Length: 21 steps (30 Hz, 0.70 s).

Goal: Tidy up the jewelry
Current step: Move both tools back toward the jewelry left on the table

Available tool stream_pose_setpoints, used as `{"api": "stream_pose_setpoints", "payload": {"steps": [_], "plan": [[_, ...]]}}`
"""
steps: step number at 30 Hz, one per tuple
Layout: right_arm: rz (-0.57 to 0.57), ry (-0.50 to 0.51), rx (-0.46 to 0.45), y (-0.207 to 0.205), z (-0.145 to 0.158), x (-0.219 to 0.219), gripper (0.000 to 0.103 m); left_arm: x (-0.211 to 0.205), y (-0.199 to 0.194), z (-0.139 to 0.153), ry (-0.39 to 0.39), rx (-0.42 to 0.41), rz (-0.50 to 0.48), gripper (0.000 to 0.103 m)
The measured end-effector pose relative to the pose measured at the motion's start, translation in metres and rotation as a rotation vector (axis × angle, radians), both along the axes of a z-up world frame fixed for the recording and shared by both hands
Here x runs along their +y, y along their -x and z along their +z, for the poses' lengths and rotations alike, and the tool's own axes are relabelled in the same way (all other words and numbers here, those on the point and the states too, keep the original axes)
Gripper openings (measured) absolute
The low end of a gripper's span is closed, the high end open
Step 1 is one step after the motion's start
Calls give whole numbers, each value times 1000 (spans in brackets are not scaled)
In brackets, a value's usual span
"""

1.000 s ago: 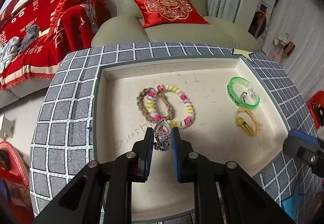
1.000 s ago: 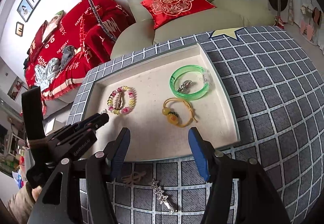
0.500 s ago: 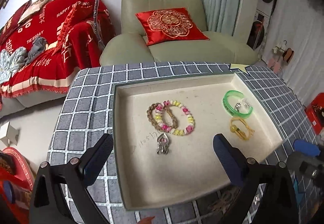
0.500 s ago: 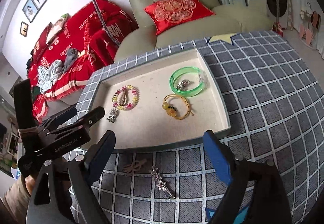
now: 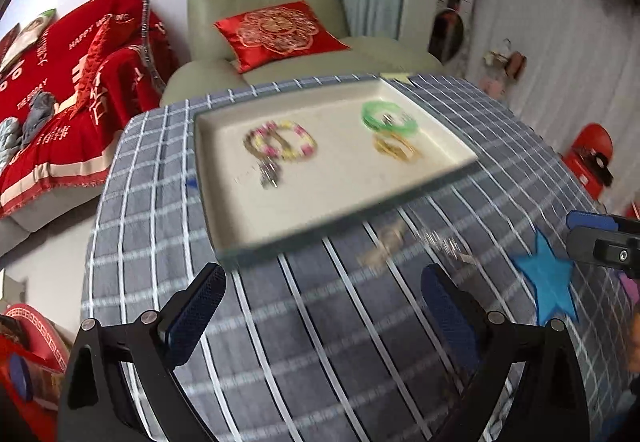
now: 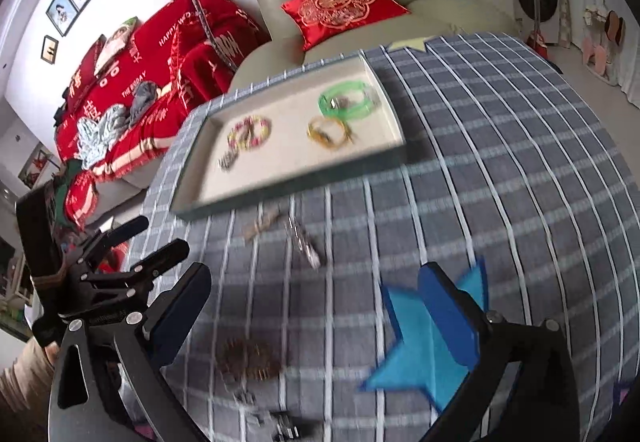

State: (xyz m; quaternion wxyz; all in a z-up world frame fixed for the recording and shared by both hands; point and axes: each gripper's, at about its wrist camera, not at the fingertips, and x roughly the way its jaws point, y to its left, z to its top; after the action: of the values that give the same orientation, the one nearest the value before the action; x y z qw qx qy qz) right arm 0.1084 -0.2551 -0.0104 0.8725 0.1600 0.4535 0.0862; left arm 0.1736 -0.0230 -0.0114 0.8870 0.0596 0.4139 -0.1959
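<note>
Left gripper and right gripper are held wide open, empty, above the tabletop. Bracelets are seen in the tray; clips lie beside it.

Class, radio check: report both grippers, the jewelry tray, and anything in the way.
Left gripper open, empty. Right gripper open, empty. Tray holds bracelets; silver clip and tan piece loose on cloth. Nothing blocking.
</note>
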Motion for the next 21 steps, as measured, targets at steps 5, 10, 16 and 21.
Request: {"api": "stream_pose_setpoints", "payload": {"steps": [5,10,16,21], "plan": [[-3,34,22,40,-12,3,103,-1,26,-13,16,48,-16,103],[17,71,42,71,-25,14,103,-5,44,-25,4,73,-32,103],[36,98,64,88,-39,30,103,-17,52,-27,-12,72,-75,103],[45,123,62,93,-44,42,103,-28,55,-27,-24,64,-120,103]]}}
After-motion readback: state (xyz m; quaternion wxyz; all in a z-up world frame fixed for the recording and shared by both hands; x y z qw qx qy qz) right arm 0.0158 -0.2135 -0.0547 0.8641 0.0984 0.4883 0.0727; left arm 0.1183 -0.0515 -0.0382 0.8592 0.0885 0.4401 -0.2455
